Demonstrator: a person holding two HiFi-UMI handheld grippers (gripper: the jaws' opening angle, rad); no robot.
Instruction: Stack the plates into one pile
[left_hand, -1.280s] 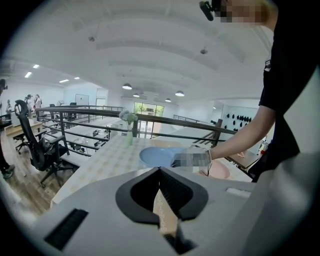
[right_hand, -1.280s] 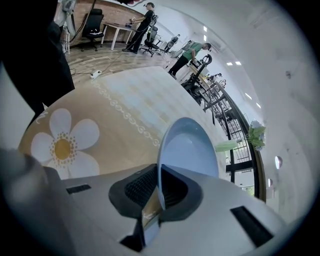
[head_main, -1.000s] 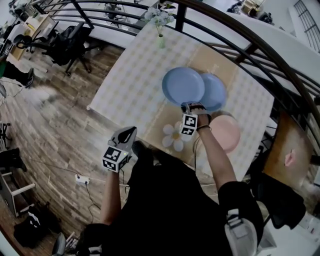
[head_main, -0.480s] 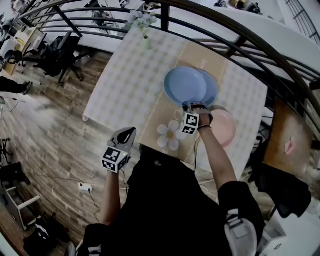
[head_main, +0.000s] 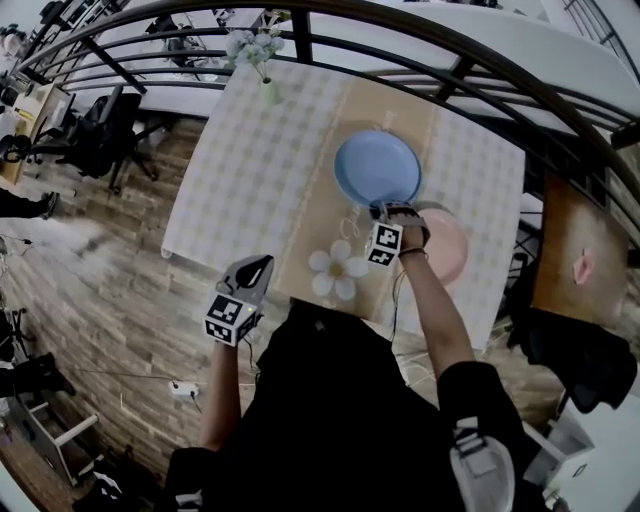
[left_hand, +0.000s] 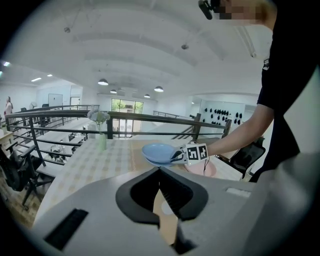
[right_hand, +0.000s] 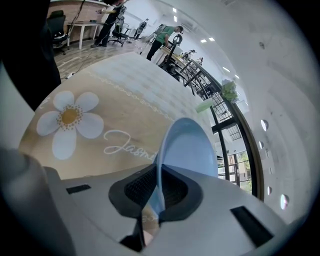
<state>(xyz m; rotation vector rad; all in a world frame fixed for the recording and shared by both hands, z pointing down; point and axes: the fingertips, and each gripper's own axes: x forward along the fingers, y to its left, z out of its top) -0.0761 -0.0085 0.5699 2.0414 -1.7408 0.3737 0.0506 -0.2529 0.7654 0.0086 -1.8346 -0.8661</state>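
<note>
My right gripper (head_main: 385, 210) is shut on the near rim of a light blue plate (head_main: 378, 167), which it holds low over the table's tan runner. In the right gripper view the plate (right_hand: 183, 146) rises edge-on from between the pads at the gripper (right_hand: 159, 192). A second blue plate (left_hand: 161, 161) lies directly under it and shows only as a rim in the left gripper view. A pink plate (head_main: 447, 250) sits to the right, partly hidden by my forearm. My left gripper (head_main: 262, 263) hangs shut and empty off the table's near left edge.
The table (head_main: 250, 170) has a checked cloth and a runner with a daisy print (head_main: 337, 270). A vase of flowers (head_main: 268, 88) stands at its far left. A dark curved railing (head_main: 480, 60) runs behind it. A wooden surface (head_main: 575, 265) lies at the right.
The held blue plate has moved right until it covers the second blue plate, which showed beside it before. The left gripper has stayed where it was.
</note>
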